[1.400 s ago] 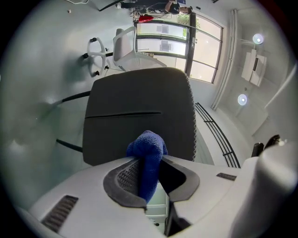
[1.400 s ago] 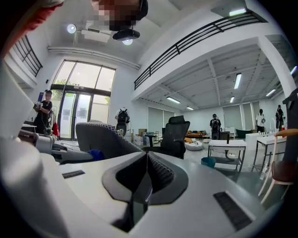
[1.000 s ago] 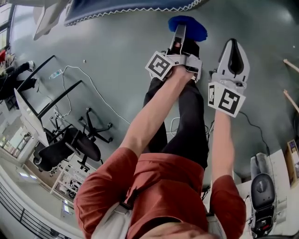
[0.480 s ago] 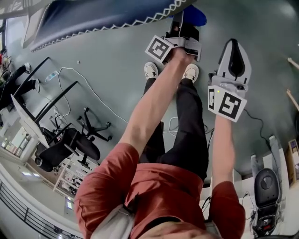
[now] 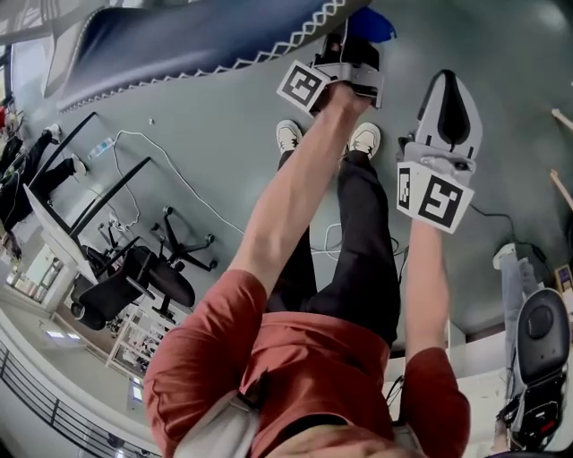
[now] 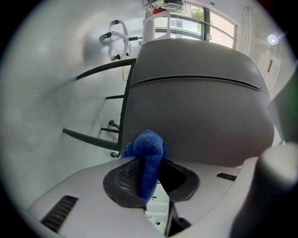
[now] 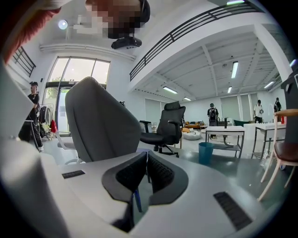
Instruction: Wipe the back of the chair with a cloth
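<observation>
**Between the left tongs, a blue cloth just short of the chair back**

Between the jaws of the left tongs (image 6: 151, 179) a blue cloth (image 6: 146, 153) is clamped. It lies folded over the left-hand pad and bunches up into a rounded wad past the jaw tips. Straight beyond that wad, filling most of the left gripper view, stands the grey chair back (image 6: 195, 116), broad and smooth, with one seam running across its upper part. The wad shows against the lower left of the chair back; whether cloth and chair touch cannot be told. To the left of the back, dark thin bars of a frame cross a pale floor.

From the head view, the left tongs (image 5: 347, 46) are stretched out furthest from the person, and the cloth (image 5: 374, 23) pokes out past their tips. A dark padded shape with a pale zigzag-stitched edge (image 5: 197, 40) runs just beside them on the left. The right tongs (image 5: 446, 88) hang nearer the body, well apart from the cloth.

The right tongs (image 7: 148, 163) have their ribbed pads drawn together at the tips, with nothing between them. Beyond them to the left stands the same grey chair (image 7: 98, 121), seen side-on and apart from the jaws. Farther off, straight ahead, are a black office chair (image 7: 167, 128), a teal bin (image 7: 205, 152) and a white tabletop (image 7: 228, 131).
</observation>
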`<state>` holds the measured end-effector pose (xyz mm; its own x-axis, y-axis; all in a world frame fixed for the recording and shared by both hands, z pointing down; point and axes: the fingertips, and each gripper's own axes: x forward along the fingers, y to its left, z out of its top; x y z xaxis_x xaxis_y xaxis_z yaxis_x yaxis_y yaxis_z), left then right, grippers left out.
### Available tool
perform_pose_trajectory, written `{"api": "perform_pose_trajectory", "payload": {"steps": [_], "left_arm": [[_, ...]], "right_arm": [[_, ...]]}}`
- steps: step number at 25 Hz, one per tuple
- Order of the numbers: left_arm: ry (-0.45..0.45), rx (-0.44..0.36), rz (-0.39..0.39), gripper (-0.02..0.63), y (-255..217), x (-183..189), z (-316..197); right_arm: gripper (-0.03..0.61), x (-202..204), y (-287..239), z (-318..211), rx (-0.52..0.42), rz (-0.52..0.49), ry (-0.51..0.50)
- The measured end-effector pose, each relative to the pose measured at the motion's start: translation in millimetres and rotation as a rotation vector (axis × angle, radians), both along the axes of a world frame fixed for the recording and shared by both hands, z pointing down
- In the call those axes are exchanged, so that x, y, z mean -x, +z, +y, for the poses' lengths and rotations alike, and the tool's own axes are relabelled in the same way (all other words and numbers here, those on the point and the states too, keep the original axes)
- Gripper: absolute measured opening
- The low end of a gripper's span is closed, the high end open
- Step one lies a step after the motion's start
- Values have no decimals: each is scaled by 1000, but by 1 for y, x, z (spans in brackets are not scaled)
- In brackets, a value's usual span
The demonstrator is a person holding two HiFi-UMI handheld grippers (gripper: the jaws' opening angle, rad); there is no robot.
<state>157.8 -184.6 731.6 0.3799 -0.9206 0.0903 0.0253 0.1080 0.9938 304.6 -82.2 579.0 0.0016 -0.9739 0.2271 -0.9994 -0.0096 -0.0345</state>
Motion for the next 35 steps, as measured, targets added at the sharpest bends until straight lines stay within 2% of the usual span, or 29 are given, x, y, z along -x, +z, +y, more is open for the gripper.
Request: {"api": "perform_pose_trajectory", "payload": {"steps": [9,16,25,29,33,35], "left_arm": [[9,-82,65,84,-72,1,12],[6,-74,109,84,-158,2,35],[-26,-130,85,84,-296,-6,69],[8,-183,34,84,-327,-5,82],[23,-176,30,84,-347,1,94],[53,-182,1,84,-351,3,97]], "right_arm": [[25,4,-31,0,-35,4,16],[25,5,-87,10,-50,8,36],[25,-17,-208,29,-131,46,31],[25,-13,-235,35,-153,68,15],[25,-9,-267,39,-169,72,25],[25,-8,-280,39,-171,78,27]]}}
